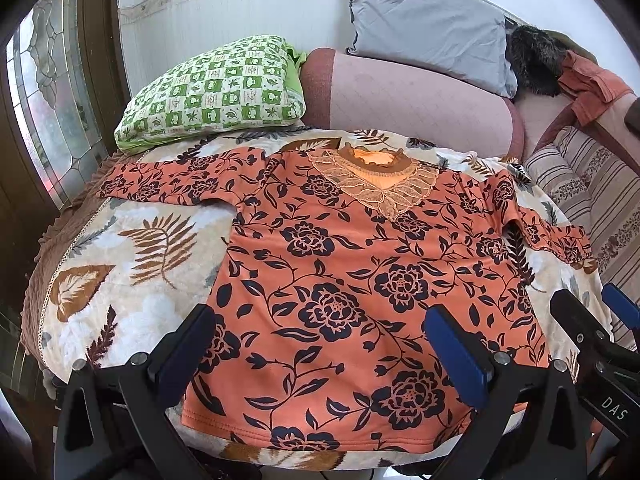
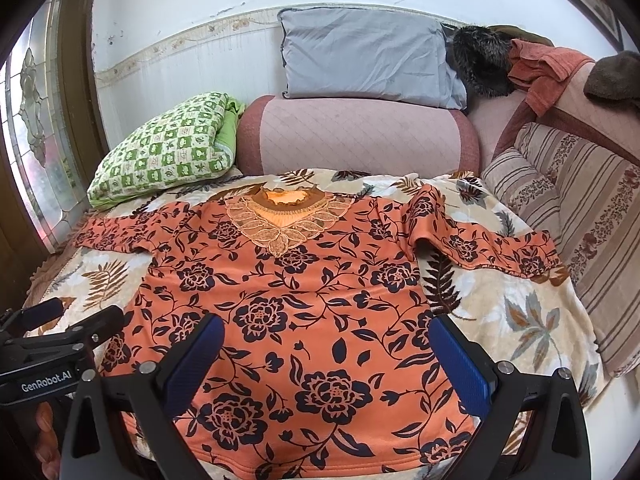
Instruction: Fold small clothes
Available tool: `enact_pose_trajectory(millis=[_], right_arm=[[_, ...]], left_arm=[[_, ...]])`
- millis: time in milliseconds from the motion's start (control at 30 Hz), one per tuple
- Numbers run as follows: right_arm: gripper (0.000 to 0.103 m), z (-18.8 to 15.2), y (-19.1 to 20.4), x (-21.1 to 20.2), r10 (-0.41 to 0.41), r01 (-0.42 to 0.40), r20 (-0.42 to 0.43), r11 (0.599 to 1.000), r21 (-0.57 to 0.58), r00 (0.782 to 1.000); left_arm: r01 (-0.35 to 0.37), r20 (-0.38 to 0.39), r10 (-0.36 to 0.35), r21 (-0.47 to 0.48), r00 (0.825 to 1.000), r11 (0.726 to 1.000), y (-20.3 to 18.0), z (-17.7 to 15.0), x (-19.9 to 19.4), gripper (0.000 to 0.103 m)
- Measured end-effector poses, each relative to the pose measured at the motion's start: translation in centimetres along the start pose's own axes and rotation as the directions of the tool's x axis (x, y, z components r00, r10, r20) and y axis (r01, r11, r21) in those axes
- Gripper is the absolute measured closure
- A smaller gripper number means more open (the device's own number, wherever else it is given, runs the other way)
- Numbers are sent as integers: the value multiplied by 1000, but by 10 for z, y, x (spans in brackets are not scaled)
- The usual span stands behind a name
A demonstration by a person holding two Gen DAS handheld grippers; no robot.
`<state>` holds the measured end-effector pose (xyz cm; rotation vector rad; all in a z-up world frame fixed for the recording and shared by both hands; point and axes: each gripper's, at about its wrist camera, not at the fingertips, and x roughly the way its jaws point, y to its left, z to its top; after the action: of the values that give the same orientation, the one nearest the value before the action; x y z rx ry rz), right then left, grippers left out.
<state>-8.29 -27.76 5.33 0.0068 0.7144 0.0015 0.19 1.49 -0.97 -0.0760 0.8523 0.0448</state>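
Note:
An orange top with dark flowers [image 1: 344,280] lies flat, face up, on a leaf-patterned blanket [image 1: 132,280], lace collar at the far end, both sleeves spread out. It also shows in the right wrist view [image 2: 304,304]. My left gripper [image 1: 320,344] is open and empty above the hem near the lower left part of the top. My right gripper [image 2: 326,356] is open and empty above the hem's right part. The right gripper also shows at the right edge of the left wrist view [image 1: 592,316], and the left gripper at the left edge of the right wrist view [image 2: 74,316].
A green checked pillow [image 1: 212,96] lies at the far left, a pink bolster [image 1: 408,100] and a grey pillow [image 1: 428,24] behind the collar. Striped cushions [image 2: 580,224] line the right side. A glass door [image 1: 48,92] stands at left. Blanket [image 2: 512,320] shows beside the top.

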Motion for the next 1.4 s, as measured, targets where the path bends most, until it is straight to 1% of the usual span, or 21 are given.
enact_pose_trajectory(millis=[833, 967, 1000, 1067, 1133, 1167, 1233, 1300, 1367, 1400], right_arm=[[0, -1, 3, 2, 4, -4, -3, 1000, -2, 1000], [0, -1, 1, 4, 13, -13, -8, 1000, 5, 1000], [0, -1, -2, 6, 27, -27, -15, 999, 19, 1000], [0, 1, -18, 15, 79, -75, -47, 994, 78, 996], [0, 3, -43, 23, 102, -91, -62, 983, 159, 993], [0, 4, -64, 28, 102, -86, -63, 972, 218, 993], [0, 4, -102, 37, 95, -71, -67, 950, 304, 993], [0, 6, -149, 55, 80, -45, -75, 923, 382, 994], [0, 5, -209, 83, 74, -8, -113, 865, 501, 991], [0, 2, -239, 97, 91, -7, -118, 819, 574, 989]], left_arm=[[2, -3, -2, 3, 1000, 1000, -2, -1, -1, 0], [2, -7, -2, 2, 1000, 1000, -1, -1, 3, 0], [2, -9, -2, 1, 1000, 1000, 0, -1, 5, 0], [1, -16, -1, -7, 1000, 1000, 4, -1, 12, 0], [-1, -37, 1, -15, 999, 1000, 8, -2, 23, 0], [-8, -54, 7, -17, 999, 1000, 9, -2, 32, 0], [-27, -74, 26, -8, 997, 1000, 10, -3, 46, 0], [-47, -99, 48, 14, 994, 999, 8, -3, 64, 0], [-60, -130, 64, 34, 990, 998, 6, -4, 83, 0], [-61, -149, 67, 47, 987, 997, 4, -5, 95, 0]])
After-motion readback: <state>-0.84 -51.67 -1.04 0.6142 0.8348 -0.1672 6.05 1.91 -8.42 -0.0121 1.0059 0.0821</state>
